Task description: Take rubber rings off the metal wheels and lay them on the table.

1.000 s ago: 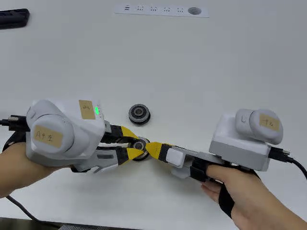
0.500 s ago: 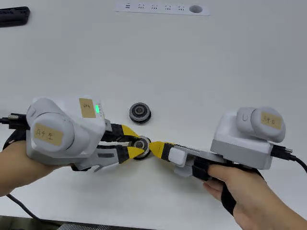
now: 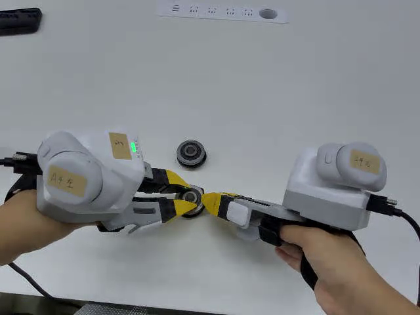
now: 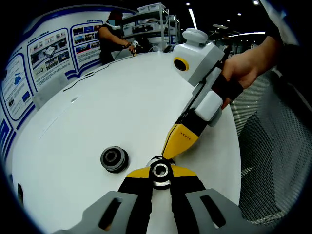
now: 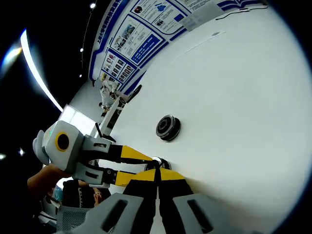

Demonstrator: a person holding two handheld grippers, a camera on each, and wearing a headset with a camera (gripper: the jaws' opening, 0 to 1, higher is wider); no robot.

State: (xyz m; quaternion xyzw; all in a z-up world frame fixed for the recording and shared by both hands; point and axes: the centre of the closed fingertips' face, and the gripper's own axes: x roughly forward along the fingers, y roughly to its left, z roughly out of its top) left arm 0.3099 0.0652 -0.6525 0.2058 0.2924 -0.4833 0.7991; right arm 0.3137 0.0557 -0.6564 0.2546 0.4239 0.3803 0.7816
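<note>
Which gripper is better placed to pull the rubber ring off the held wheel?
Right, probably. The left gripper is shut on the wheel, steadying it; the right gripper has its shut tips at the wheel's rim.

A white table is spread across the head view. A white power strip is laid at its far side, at the top of the frame, and a black object is seen at the upper left. In the left gripper view, blue-and-white wall posters are ranged at the upper left, shelving is set at the top centre, ceiling light strips are lit beside it, and grey mesh is seen at the right.
</note>
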